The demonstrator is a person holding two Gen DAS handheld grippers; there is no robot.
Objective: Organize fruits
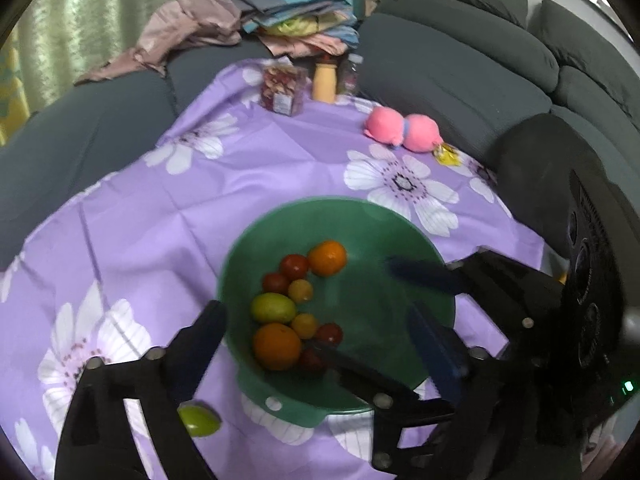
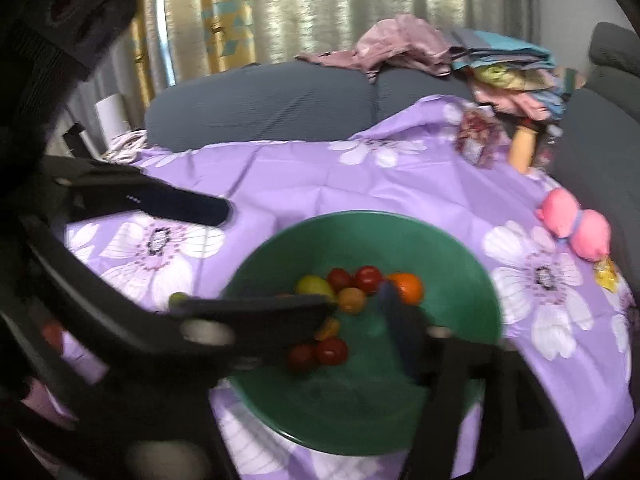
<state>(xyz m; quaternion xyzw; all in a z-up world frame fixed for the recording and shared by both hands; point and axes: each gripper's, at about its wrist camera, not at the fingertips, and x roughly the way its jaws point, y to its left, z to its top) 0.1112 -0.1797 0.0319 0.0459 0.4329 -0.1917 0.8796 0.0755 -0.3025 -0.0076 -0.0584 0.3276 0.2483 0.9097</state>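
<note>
A green bowl (image 1: 360,216) (image 2: 460,240) sits on the purple flowered cloth (image 1: 160,224). It holds two oranges (image 1: 327,258) (image 1: 277,346), a green-yellow lemon (image 1: 273,308), and several red and yellow cherry tomatoes (image 1: 294,266). A green lime (image 1: 199,420) lies on the cloth by the bowl's near rim. My left gripper (image 1: 316,310) hangs open over the bowl's near side, with nothing gripped. My right gripper (image 1: 354,306) (image 2: 358,300) reaches in from the right, open above the fruit and also without a load. In the right wrist view a dark finger (image 2: 188,204) of the left gripper shows at left.
A pink plush toy (image 1: 400,130) and a yellow wrapper (image 1: 447,155) lie at the cloth's far right. A clear jar (image 1: 282,90) and an orange bottle (image 1: 324,82) stand at the far edge. A grey sofa (image 1: 440,72) with piled clothes (image 1: 296,16) surrounds the table.
</note>
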